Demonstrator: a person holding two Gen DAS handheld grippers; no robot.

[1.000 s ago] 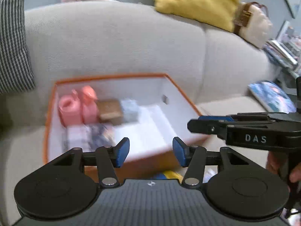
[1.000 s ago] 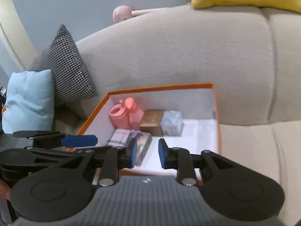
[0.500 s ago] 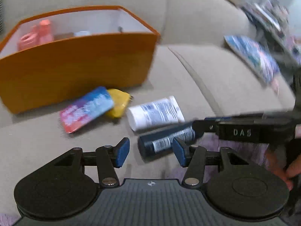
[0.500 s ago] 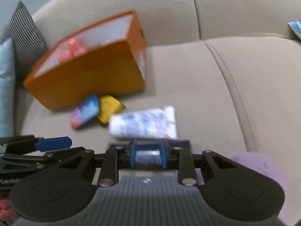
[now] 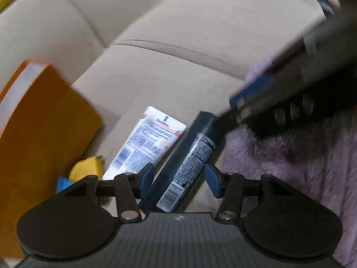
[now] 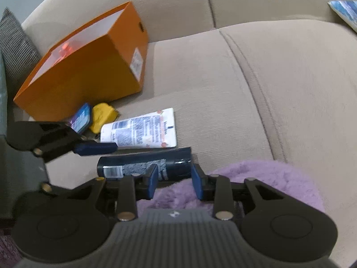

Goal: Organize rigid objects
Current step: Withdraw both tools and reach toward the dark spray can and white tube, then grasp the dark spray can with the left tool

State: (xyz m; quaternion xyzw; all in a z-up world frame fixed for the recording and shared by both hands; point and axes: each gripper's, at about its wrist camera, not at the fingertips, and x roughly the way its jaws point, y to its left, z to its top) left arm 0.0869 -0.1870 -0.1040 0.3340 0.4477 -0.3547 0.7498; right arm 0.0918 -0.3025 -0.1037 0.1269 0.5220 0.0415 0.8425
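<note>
While both tools dropped from the orange box (image 6: 84, 67), parted, they now straddle the dark can (image 5: 189, 156).

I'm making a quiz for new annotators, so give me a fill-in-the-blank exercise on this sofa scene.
1. The storage box on the sofa is coloured ____.
2. The dark bottle lies directly beside a ____ tube.
3. The fluffy blanket near the dark bottle is coloured ____.
4. The dark bottle lies between the fingers of the ____ tool.

Missing words: orange; white; purple; left
</note>
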